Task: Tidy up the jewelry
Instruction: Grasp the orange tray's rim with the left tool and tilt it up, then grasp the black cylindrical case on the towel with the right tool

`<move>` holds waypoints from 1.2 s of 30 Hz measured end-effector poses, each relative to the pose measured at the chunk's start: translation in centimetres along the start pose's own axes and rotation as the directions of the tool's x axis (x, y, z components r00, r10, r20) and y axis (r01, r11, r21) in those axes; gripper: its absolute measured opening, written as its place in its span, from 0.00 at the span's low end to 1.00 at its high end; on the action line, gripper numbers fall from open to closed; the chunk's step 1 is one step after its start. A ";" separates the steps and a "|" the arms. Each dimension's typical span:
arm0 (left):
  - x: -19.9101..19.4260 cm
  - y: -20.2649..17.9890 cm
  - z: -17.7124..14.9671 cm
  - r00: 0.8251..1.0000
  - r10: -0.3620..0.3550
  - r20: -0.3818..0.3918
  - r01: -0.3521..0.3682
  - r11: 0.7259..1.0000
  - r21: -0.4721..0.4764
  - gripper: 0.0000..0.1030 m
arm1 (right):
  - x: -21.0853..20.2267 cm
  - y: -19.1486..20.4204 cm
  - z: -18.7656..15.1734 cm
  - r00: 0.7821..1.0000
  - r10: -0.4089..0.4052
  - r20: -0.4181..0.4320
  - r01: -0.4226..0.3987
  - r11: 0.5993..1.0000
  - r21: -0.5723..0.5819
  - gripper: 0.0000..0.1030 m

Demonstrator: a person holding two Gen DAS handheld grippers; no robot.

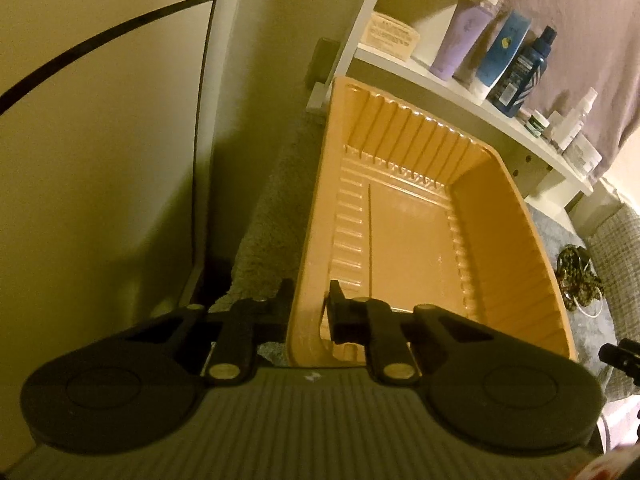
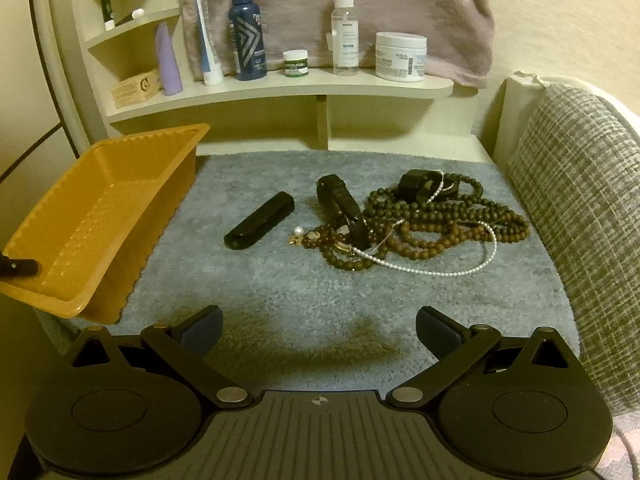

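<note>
My left gripper [image 1: 310,308] is shut on the near rim of an empty orange plastic tray [image 1: 416,240] and holds it tilted above the grey mat; the tray also shows in the right wrist view [image 2: 92,232] at the left. My right gripper [image 2: 318,332] is open and empty, low over the mat's front. On the mat lie a tangle of brown bead necklaces [image 2: 436,228], a white pearl strand [image 2: 452,270], a black band [image 2: 344,208], a black oblong case [image 2: 258,220] and a black watch [image 2: 420,184]. The beads also show in the left wrist view [image 1: 576,276].
A grey fluffy mat [image 2: 280,280] covers the surface. Behind it a white shelf [image 2: 280,88] carries bottles, tubes and jars, with a mauve towel [image 2: 360,0] hanging behind. A woven grey cushion [image 2: 580,200] stands at the right. A cream wall is at the left.
</note>
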State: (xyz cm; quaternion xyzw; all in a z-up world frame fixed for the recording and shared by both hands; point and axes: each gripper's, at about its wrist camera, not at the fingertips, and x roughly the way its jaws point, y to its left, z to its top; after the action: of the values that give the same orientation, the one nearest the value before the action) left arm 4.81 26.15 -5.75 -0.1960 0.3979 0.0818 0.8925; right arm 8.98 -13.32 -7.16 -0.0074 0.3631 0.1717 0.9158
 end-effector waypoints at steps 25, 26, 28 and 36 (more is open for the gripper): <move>0.8 -2.4 0.8 0.995 0.049 -0.088 -0.040 0.994 0.104 0.11 | -0.9 -1.5 -0.5 0.999 0.004 0.041 -0.006 0.998 0.070 0.99; 0.7 -2.6 0.8 0.995 0.055 -0.083 -0.045 0.993 0.110 0.11 | -1.0 -1.6 -0.5 0.999 0.005 0.043 -0.008 0.997 0.074 0.99; 0.2 -3.4 0.9 0.995 0.085 -0.060 -0.075 0.986 0.151 0.11 | -1.0 -1.8 -0.5 0.999 0.007 0.049 -0.011 0.997 0.080 0.99; -1.7 -7.4 1.8 0.980 0.195 0.036 -0.196 0.926 0.323 0.02 | -0.2 -1.6 -0.2 0.994 0.065 0.086 -0.071 0.995 0.075 0.99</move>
State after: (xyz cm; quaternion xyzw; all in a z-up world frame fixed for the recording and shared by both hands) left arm 7.17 20.24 -1.30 -0.0054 0.4222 0.1037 0.9005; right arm 9.23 -14.89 -7.30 0.0478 0.3309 0.1888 0.9234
